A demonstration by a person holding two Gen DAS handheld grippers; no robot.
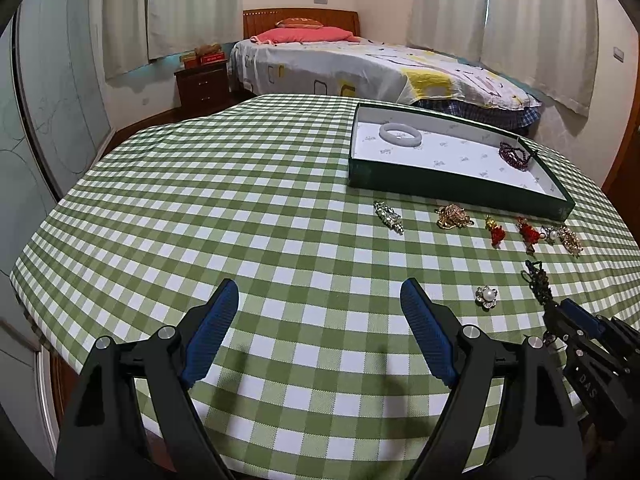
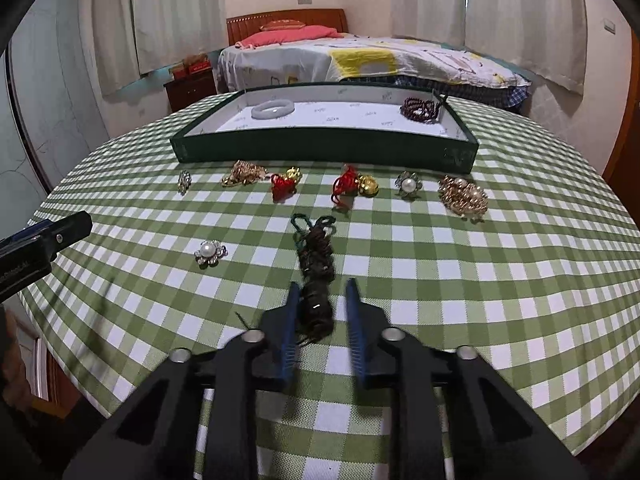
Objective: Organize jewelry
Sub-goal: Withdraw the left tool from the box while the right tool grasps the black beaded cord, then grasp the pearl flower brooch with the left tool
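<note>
From the left wrist view, the left gripper point(image 1: 319, 294) hangs over the green-and-white checked tablecloth point(image 1: 240, 208) with its blue-padded jaws spread wide and nothing between them. At the right edge the right gripper point(image 1: 560, 312) meets a dark brown beaded bracelet with a green cord loop point(image 1: 538, 282). From the right wrist view, the right gripper point(image 2: 322, 292) has its jaws drawn narrow around that bracelet's point(image 2: 316, 264) near end, which lies on the cloth; whether the pads press it I cannot tell. Beyond stands the dark green shallow tray point(image 2: 320, 146), holding a pale jade bangle point(image 2: 273, 109).
</note>
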